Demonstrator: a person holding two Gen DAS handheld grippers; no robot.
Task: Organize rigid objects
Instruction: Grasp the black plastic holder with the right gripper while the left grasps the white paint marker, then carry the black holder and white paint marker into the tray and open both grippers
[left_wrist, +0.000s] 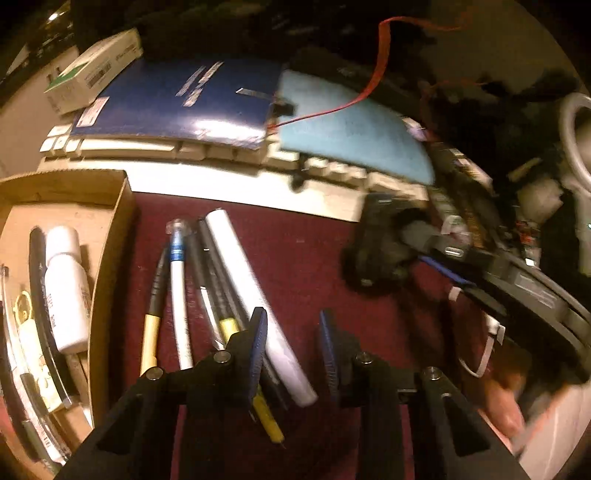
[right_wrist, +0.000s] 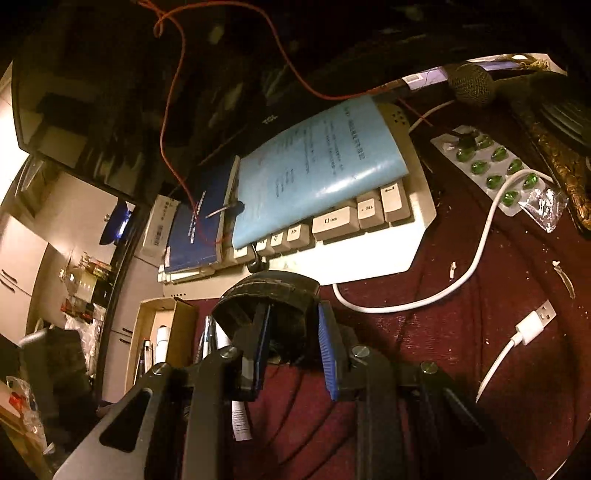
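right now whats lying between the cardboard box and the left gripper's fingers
A row of pens and a white tube on the dark red cloth, beside the cardboard box; left wrist view.

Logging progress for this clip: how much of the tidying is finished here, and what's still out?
Done: the cardboard box already holds a white bottle and a few other items. In hand: the right tongs grip a black object; the left tongs hang empty over the pens. Left: that row of pens and the white tube on the red cloth.

Two booklets, one keyboard
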